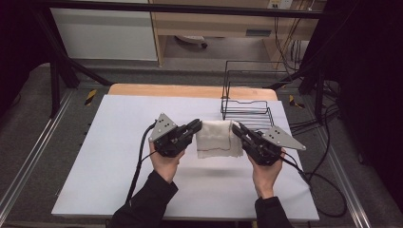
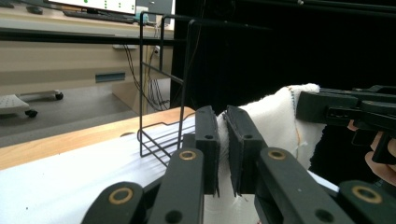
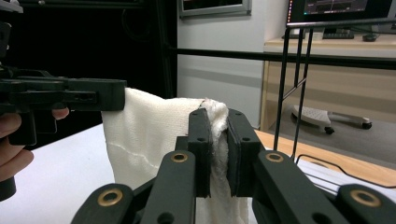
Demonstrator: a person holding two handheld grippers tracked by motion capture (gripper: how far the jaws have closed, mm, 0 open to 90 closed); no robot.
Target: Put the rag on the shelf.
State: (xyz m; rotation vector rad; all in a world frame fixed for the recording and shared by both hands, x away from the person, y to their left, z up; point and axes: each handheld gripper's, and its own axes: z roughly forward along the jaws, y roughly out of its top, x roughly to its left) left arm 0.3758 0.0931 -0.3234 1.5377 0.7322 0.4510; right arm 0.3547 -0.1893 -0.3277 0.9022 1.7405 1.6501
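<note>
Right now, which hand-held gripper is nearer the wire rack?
Right. The right hand-held gripper holds the cloth just in front of the wire rack; the left hand-held gripper holds the cloth's far side, farther from it.

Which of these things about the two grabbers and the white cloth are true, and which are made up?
1. Both grippers are pinching the white cloth. True: the left gripper holds one top corner and the right gripper holds the other.
2. The cloth lies flat on the table. False: it hangs down between the two grippers, above the white table cover.
3. A black wire rack stands at the far right of the table. True.
4. The cloth is inside the wire rack. False: it hangs in front of the rack, on the person's side.
5. The left gripper's jaws are wide open. False: they are closed on the cloth's edge.
</note>
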